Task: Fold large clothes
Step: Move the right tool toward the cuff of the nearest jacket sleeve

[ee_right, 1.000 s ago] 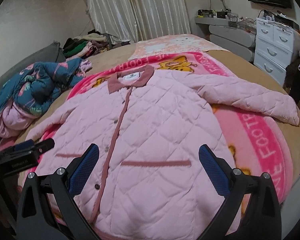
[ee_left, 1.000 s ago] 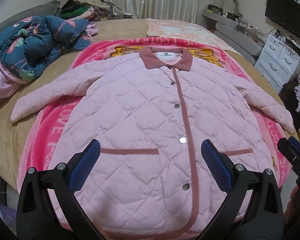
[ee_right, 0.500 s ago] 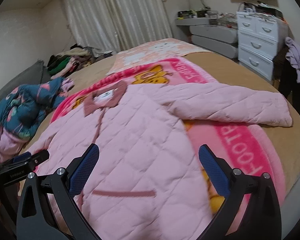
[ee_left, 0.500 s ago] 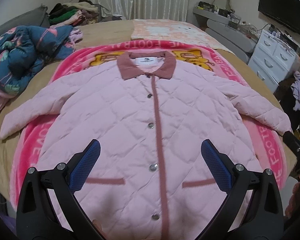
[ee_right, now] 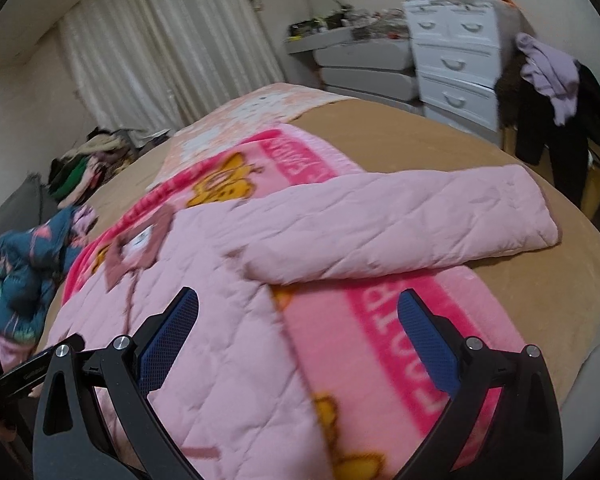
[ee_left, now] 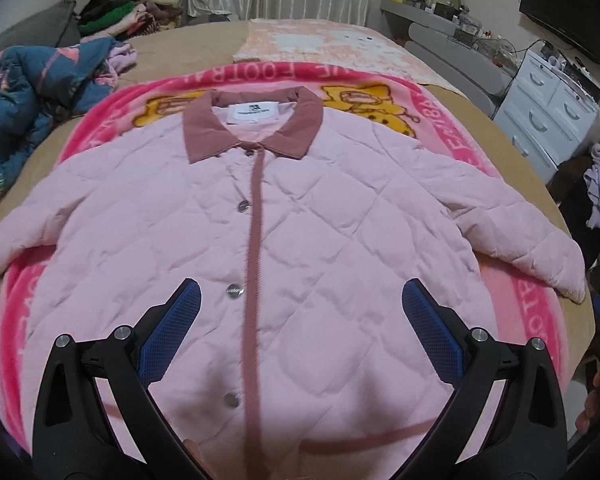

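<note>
Two tongs, both spread wide and holding nothing. Left tongs [ee_left: 300, 320] hover over the lower front of the pink coat [ee_left: 300, 216]; right tongs [ee_right: 298, 328] sit over the coat's right edge, where it meets the pink blanket [ee_right: 384, 320].

Coat lies flat, front up, buttoned, on the blanket on the bed [ee_right: 440, 140]. Long axis runs straight away from the person: hem nearest, collar [ee_left: 252, 128] far. Both sleeves stick out sideways.

Key relation: right sleeve [ee_right: 400, 228] lies ahead of the right tongs, just beyond the tips, angled out toward the bed's right edge, cuff furthest out. Right hand is clearly the nearer one to it. Left sleeve [ee_left: 24, 236] runs off the left side of the left view, well off the left tongs' line, so that hand would need to swing outward first.

My read: no fold is in yet. Likely first step is taking the right sleeve and bringing it across the chest. Coat is puffy quilted stuff, so a pinch may grab only the top layer. Right view is a bit blurred.
</note>
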Tool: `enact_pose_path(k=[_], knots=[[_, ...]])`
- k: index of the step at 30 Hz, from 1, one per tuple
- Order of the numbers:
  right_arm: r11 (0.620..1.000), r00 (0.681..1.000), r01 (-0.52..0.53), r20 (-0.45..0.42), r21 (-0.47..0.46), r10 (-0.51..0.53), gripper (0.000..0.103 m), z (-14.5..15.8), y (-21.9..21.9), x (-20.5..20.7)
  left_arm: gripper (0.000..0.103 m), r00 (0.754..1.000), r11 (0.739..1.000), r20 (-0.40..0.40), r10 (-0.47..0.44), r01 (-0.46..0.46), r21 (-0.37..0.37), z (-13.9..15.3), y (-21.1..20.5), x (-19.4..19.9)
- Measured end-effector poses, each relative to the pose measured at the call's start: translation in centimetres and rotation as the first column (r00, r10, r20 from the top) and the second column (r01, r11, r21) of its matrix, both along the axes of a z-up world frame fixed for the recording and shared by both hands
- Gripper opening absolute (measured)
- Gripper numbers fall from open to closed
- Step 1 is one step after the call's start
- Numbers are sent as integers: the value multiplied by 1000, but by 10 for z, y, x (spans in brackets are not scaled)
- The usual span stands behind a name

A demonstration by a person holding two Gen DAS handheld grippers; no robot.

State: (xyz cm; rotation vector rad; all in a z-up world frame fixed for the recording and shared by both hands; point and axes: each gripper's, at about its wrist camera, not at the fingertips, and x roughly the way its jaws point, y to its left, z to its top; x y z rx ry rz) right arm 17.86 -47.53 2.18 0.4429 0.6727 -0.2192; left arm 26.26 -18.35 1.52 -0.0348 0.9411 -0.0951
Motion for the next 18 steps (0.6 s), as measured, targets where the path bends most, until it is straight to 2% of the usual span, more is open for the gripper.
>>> enact_pose_path(k=[8, 13, 18], knots=[[984, 984, 168, -63, 59, -164, 99, -38, -66, 16, 94, 999, 999, -41, -15, 16, 34, -22, -25, 33], [949, 959, 276, -101, 152, -263, 99, -67, -106, 16, 94, 997, 999, -74, -26, 28, 29, -35, -34, 45], [917, 935, 349, -141, 195, -326, 99, -89, -134, 21, 94, 996, 998, -83, -41, 45, 41, -45, -42, 55]])
